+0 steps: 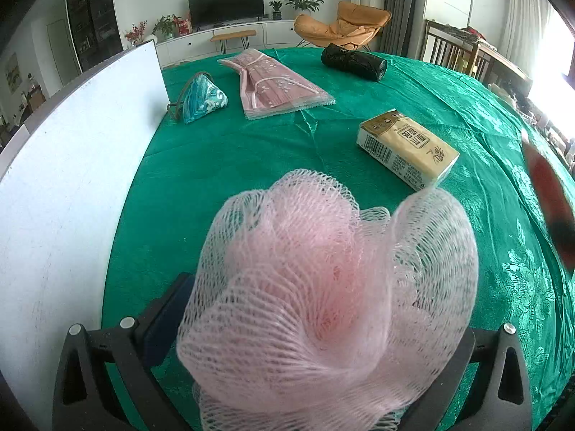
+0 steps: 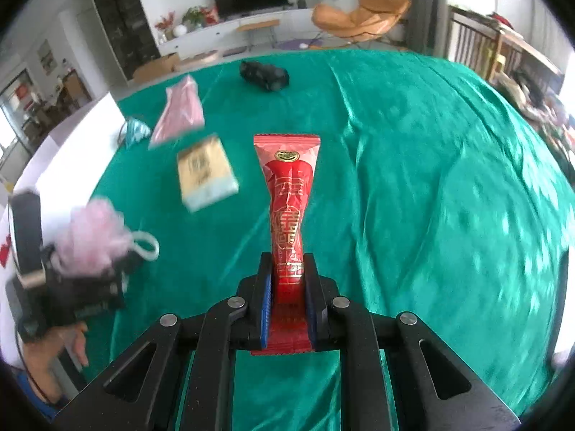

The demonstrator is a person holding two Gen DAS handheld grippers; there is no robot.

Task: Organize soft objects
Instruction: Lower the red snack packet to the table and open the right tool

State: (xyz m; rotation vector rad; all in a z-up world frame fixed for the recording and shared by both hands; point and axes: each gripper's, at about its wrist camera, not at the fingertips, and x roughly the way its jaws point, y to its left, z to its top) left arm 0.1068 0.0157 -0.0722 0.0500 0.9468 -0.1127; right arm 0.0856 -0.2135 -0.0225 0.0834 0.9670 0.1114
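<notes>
Right now the right gripper [image 2: 286, 283] is clamped tight on a red packet [image 2: 289, 194], whose long axis runs straight ahead toward twelve o'clock, its flared end away from the fingers and held above the green desk [image 2: 413, 179]. Over at nine o'clock, the left gripper [image 1: 316, 341] is closed on a pink mesh puff [image 1: 334, 287]. Lying ahead on the cloth are a tan tissue pack [image 1: 408, 149], a pink sleeve [image 1: 275, 82], a teal triangular pouch [image 1: 203, 98] beside a white board [image 1: 72, 179], and a black roll [image 1: 354, 61] at the far edge.
</notes>
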